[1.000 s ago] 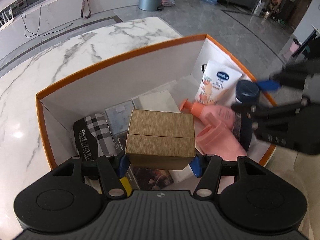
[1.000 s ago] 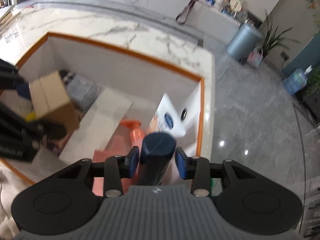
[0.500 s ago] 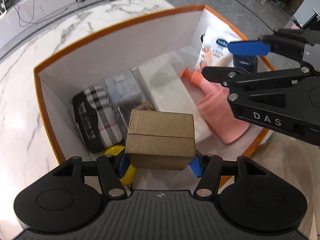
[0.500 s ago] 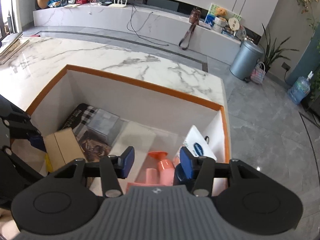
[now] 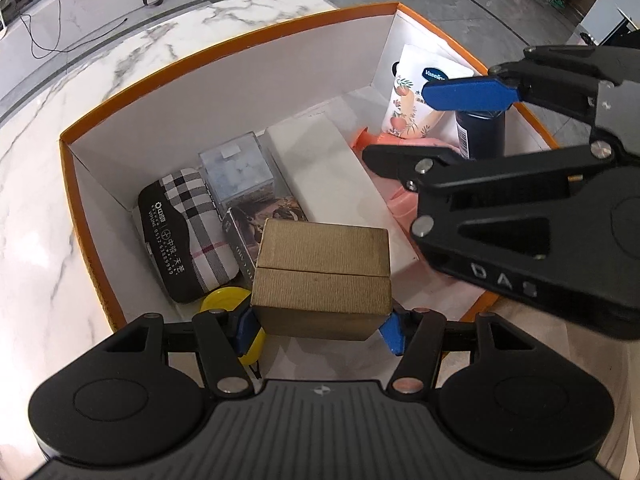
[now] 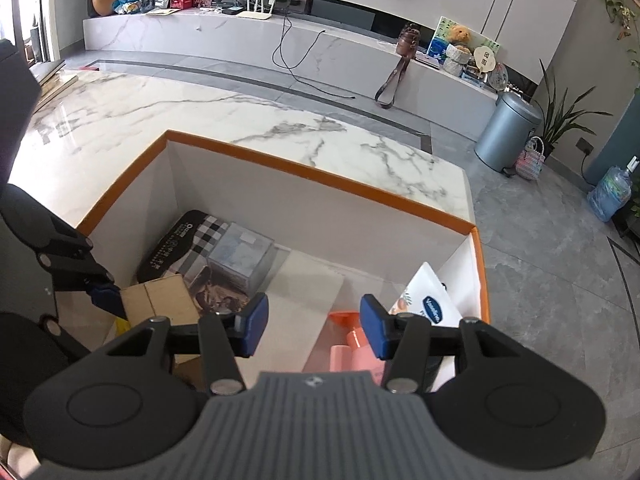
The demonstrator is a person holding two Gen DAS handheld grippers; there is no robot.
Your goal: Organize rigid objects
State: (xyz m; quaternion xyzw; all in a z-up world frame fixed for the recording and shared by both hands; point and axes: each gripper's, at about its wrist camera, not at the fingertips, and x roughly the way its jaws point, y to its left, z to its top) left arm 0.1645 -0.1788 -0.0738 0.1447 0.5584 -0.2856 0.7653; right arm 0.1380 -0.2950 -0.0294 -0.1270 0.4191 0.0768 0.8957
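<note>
My left gripper is shut on a brown cardboard box and holds it over the near part of an orange-rimmed white box. The cardboard box also shows in the right wrist view. My right gripper is open and empty above the right end of the orange-rimmed box; in the left wrist view it hangs over a dark blue bottle standing by a Vaseline tube and a pink bottle.
In the box lie a plaid case, a clear plastic box, a long white box, a printed carton and a yellow round thing. The box stands on a marble table near its right edge.
My right gripper let go of the dark blue bottle, opened and rose. The bottle now stands in the box. My left gripper drew back a little with the cardboard box.
</note>
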